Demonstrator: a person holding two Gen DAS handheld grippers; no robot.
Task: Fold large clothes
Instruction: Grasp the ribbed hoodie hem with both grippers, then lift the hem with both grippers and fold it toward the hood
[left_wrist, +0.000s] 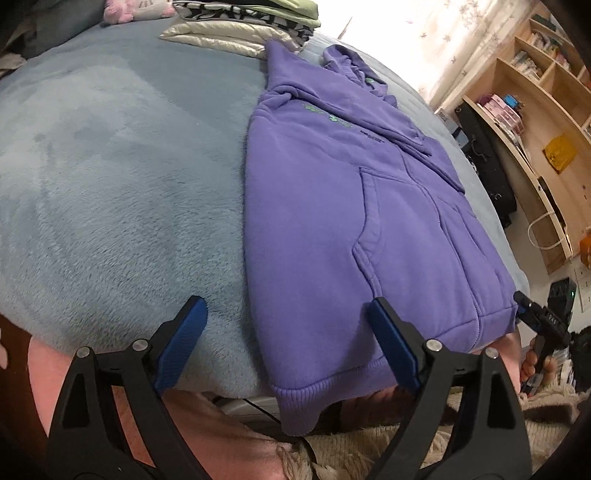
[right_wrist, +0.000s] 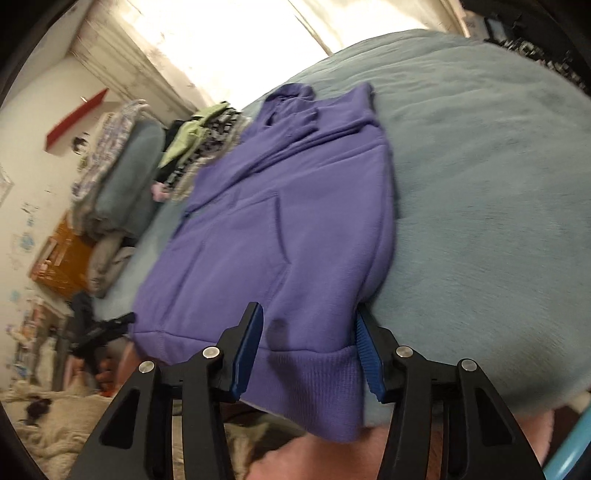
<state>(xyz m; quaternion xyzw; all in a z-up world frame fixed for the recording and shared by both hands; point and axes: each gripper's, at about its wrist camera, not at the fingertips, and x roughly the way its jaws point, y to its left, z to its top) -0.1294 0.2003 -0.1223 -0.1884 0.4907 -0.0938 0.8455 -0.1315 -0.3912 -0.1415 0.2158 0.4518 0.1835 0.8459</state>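
Note:
A purple hoodie (left_wrist: 332, 206) lies lengthwise on a blue fleece bed (left_wrist: 110, 166), sleeves folded in, hood at the far end, ribbed hem hanging over the near edge. My left gripper (left_wrist: 286, 314) is open and straddles the hem's left corner without holding it. In the right wrist view the hoodie (right_wrist: 288, 229) fills the middle. My right gripper (right_wrist: 308, 325) is open, its jaws on either side of the hem's right corner. The right gripper also shows in the left wrist view (left_wrist: 543, 325) by the hem's right end. The left gripper shows in the right wrist view (right_wrist: 99, 332) at the left, its state unclear there.
Folded clothes (left_wrist: 236, 26) are stacked at the bed's far end, also seen in the right wrist view (right_wrist: 199, 147). A wooden bookshelf (left_wrist: 535, 110) stands right of the bed. A cream rug (right_wrist: 48, 424) lies on the floor below the bed edge.

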